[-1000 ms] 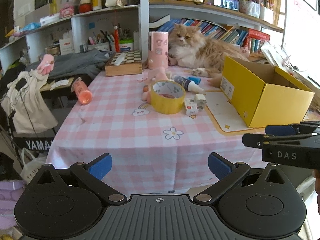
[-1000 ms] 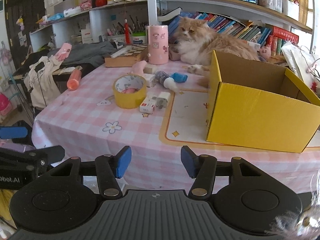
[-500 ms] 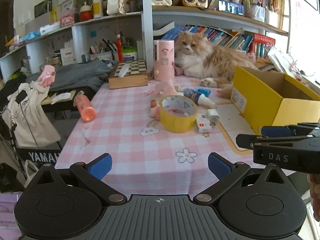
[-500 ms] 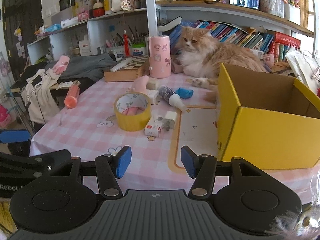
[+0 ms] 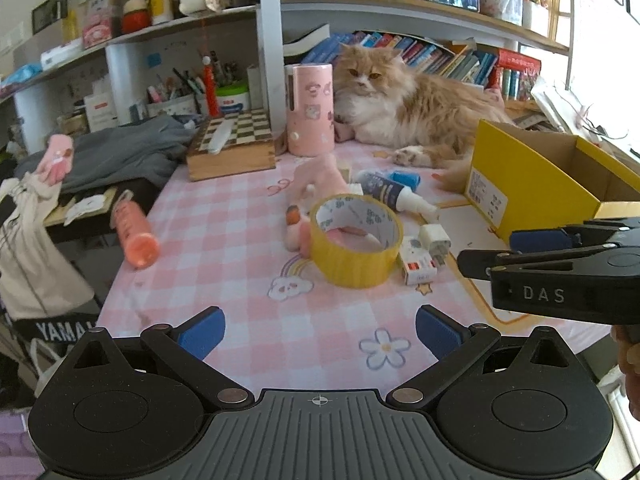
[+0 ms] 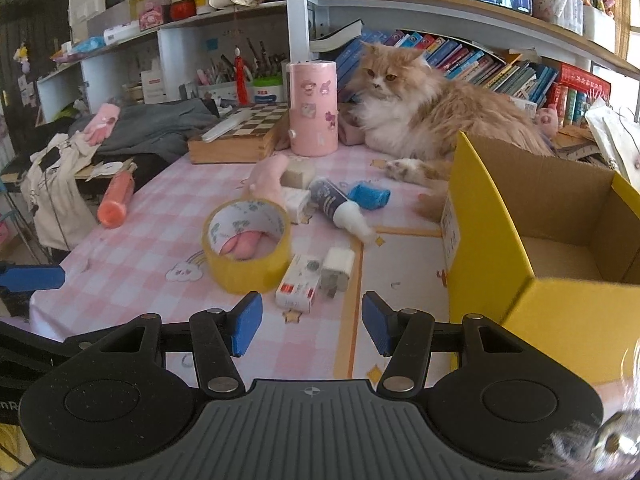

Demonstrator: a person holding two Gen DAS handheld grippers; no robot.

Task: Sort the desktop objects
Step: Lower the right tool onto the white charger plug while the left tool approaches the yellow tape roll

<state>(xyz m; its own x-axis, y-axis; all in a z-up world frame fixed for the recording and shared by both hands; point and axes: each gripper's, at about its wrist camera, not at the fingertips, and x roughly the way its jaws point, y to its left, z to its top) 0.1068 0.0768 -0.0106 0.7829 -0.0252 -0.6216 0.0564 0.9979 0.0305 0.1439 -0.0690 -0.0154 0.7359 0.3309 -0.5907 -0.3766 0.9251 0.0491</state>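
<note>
A yellow tape roll stands mid-table on the pink checked cloth. Beside it lie a small white and red box, a white charger plug, a glue bottle, a blue item and a pink plush toy. An open yellow cardboard box stands at the right. My left gripper is open and empty over the table's near edge. My right gripper is open and empty just short of the small box and plug; it also shows in the left wrist view.
An orange and white cat lies at the back of the table behind the box. A pink cylinder and a wooden chessboard box stand at the back. An orange bottle lies at the left edge. Shelves rise behind.
Both grippers have moved forward over the table towards the objects, which look larger and nearer. Both stay open and empty.
</note>
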